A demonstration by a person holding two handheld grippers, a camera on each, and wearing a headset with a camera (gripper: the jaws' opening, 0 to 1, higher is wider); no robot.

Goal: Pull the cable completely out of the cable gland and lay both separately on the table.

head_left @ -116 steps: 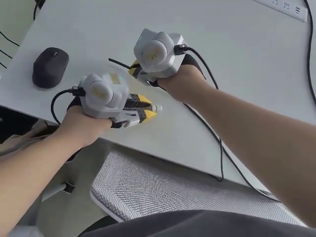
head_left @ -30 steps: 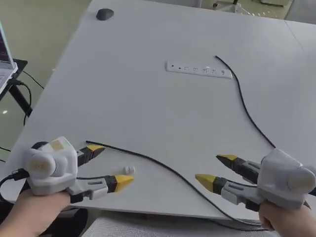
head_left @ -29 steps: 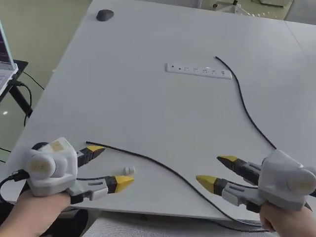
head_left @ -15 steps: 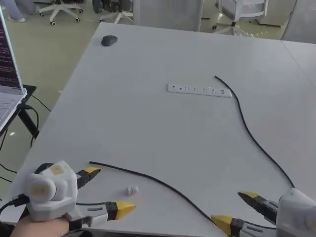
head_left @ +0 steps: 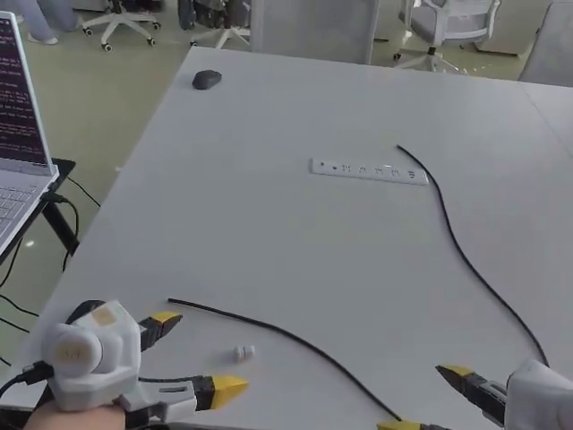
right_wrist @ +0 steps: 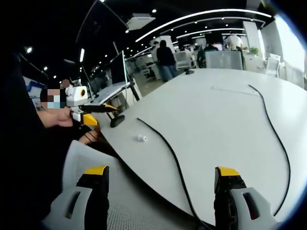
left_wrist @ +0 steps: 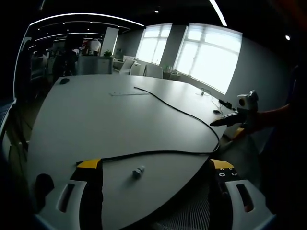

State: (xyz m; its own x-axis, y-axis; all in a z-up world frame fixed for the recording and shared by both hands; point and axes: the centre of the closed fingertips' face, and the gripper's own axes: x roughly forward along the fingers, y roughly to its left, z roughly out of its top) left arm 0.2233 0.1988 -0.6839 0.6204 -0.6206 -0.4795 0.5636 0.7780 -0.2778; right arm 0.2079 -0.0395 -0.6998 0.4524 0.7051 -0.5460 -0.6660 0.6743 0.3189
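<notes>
The small white cable gland lies alone on the white table, near its front edge. The black cable lies just behind it, apart from it, and runs right along the edge, then curves back toward the far side. My left gripper hovers open just left of the gland, nothing between its jaws. My right gripper is open at the bottom right, by the cable's bend. The left gripper view has the gland and cable ahead of the open left gripper. From the open right gripper, the gland and cable lie farther off.
A white power strip lies mid-table near the cable's far end. A dark mouse sits at the far left corner. A laptop stands off the table's left side. Office chairs stand beyond the far edge.
About four seconds ago both grippers were close together at the table edge. Now they are apart and open, with gland and cable lying separately. Over the last second the head camera tilted up.
</notes>
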